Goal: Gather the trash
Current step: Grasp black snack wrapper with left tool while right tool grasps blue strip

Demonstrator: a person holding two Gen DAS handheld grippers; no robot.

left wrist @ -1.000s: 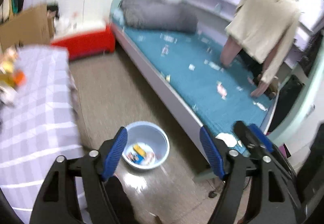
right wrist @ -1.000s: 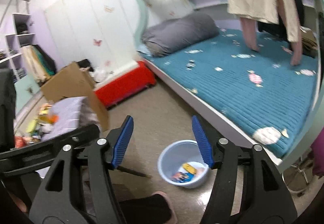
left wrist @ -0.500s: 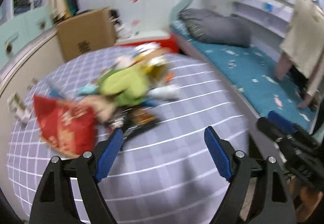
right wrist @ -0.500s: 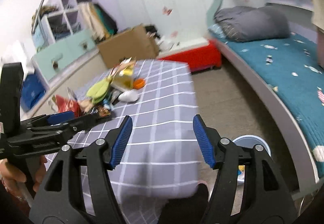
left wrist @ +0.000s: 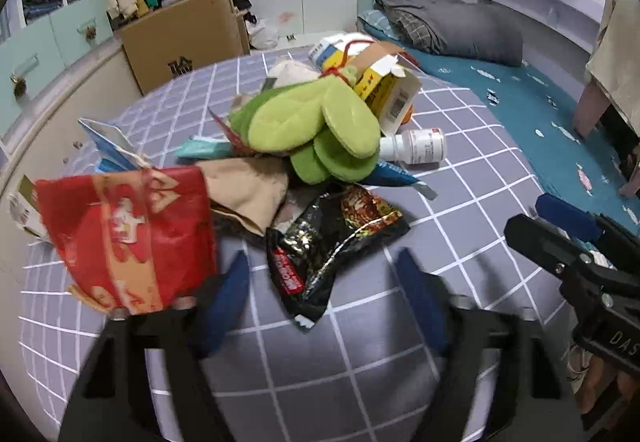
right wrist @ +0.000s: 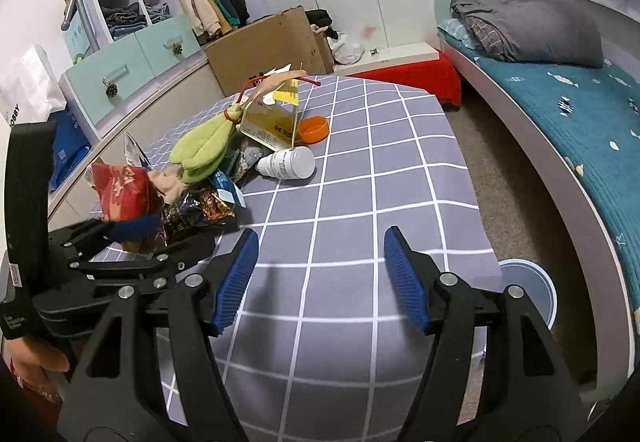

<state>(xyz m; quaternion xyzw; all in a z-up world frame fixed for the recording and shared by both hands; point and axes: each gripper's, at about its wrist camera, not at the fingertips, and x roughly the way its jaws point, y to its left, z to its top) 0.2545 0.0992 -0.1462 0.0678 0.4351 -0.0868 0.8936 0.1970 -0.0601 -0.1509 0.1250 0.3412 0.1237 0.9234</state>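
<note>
A table draped in a grey checked cloth [right wrist: 360,178] is seen to carry the trash heap at its far left part, while a pale blue basin [right wrist: 532,290] stands on the floor just past the table's right edge, beside the bed with the teal mattress [right wrist: 580,102]. Within the heap, a red snack bag [left wrist: 124,238] is found at the near left, a green plush slipper pair [left wrist: 316,130] at the middle, an opened yellow carton [left wrist: 384,86] behind it, and a black crumpled wrapper [left wrist: 332,234] at the near edge, with a white pill bottle [left wrist: 416,148] lying on its side to the right. The left gripper [left wrist: 320,294] is held released, its jaws spread wide, and the black wrapper is placed straight ahead between them, its long axis running diagonally from near left to far right; this gripper is judged the nearer to it. The right gripper [right wrist: 320,274] is likewise held unclenched and empty over bare cloth, well apart from the heap, which lies ahead and to its left.
</note>
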